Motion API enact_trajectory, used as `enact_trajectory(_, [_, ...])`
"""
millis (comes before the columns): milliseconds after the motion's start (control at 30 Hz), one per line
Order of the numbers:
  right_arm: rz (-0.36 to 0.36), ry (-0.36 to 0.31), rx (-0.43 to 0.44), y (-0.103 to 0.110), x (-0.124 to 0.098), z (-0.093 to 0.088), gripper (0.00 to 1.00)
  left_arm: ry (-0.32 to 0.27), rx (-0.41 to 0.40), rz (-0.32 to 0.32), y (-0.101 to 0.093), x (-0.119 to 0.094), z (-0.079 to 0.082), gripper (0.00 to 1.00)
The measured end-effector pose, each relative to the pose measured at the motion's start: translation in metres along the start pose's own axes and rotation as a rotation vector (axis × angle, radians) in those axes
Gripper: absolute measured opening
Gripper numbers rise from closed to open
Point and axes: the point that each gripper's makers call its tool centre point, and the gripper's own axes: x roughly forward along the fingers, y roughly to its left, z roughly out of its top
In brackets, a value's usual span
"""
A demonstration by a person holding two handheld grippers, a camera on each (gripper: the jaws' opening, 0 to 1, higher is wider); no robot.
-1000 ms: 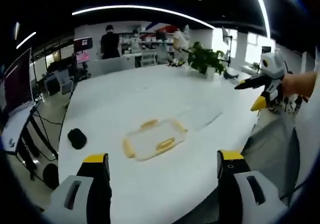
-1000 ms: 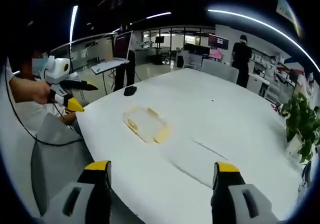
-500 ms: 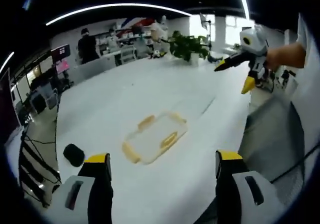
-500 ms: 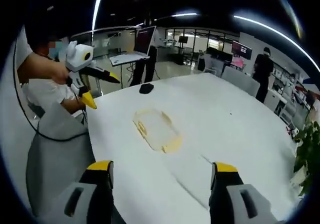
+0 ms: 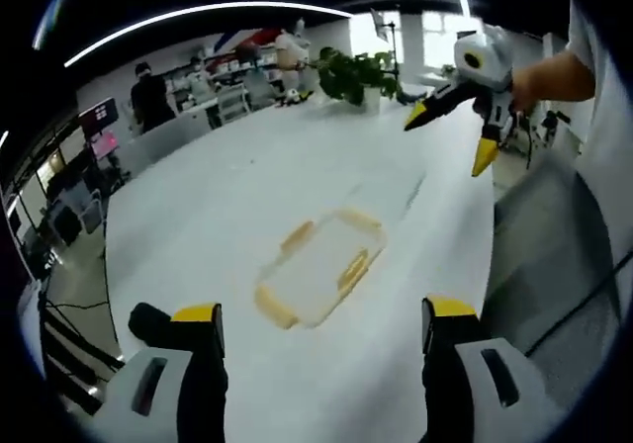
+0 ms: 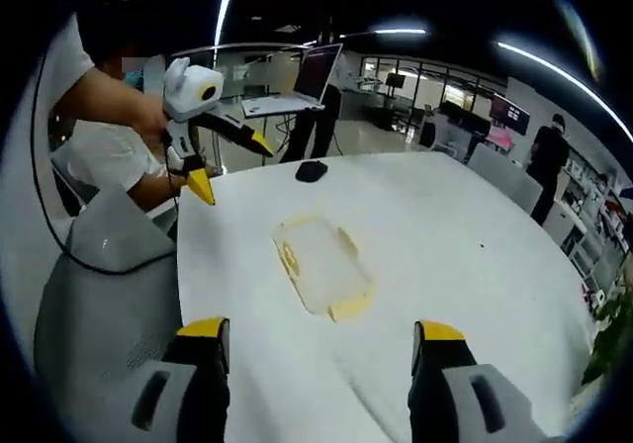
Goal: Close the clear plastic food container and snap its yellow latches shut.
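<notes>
Both claws, left [image 5: 315, 334] and right [image 6: 318, 349], hover with jaws apart above the worktop's [image 5: 237, 186] near edge, flanking the untouched container [image 5: 318, 265], apparently poised to press its latches [image 5: 353, 270].

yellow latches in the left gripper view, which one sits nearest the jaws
The latch on the container's near short end, lowest in view; the other three lie farther up the table.

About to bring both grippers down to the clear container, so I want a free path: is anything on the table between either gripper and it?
Nothing visible. Bare white table lies between the left gripper and the container, likewise for the right gripper. A small black object sits beyond the container, off both paths.
</notes>
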Motion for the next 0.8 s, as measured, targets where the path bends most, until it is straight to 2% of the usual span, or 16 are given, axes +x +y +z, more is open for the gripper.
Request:
enact_trajectory(133, [0.001, 0.010, -0.033, -0.007, 0.007, 0.001, 0.70, 0.017, 0.015, -0.018, 0.008, 0.005, -0.003, 0.78])
enact_trajectory(233, [0.018, 0.018, -0.050, -0.011, 0.013, 0.002, 0.68, 0.026, 0.078, -0.056, 0.011, 0.011, -0.001, 0.77])
enact_trajectory(300, [0.018, 0.047, -0.068, -0.015, 0.018, 0.000, 0.69, 0.033, 0.131, -0.085, 0.012, 0.015, -0.002, 0.75])
enact_trajectory(433, [0.035, 0.051, -0.099, -0.021, 0.027, 0.003, 0.65, 0.058, 0.186, -0.127, 0.014, 0.023, -0.006, 0.71])
enact_trajectory(700, [0.061, 0.058, -0.124, -0.029, 0.044, 0.005, 0.61, 0.068, 0.244, -0.169, 0.025, 0.036, -0.006, 0.66])
enact_trajectory(767, [0.069, 0.054, -0.141, -0.029, 0.047, 0.005, 0.57, 0.067, 0.262, -0.214, 0.021, 0.038, -0.006, 0.62])
enact_trajectory(800, [0.078, 0.053, -0.146, -0.029, 0.049, 0.006, 0.56, 0.089, 0.298, -0.229, 0.022, 0.040, -0.010, 0.59])
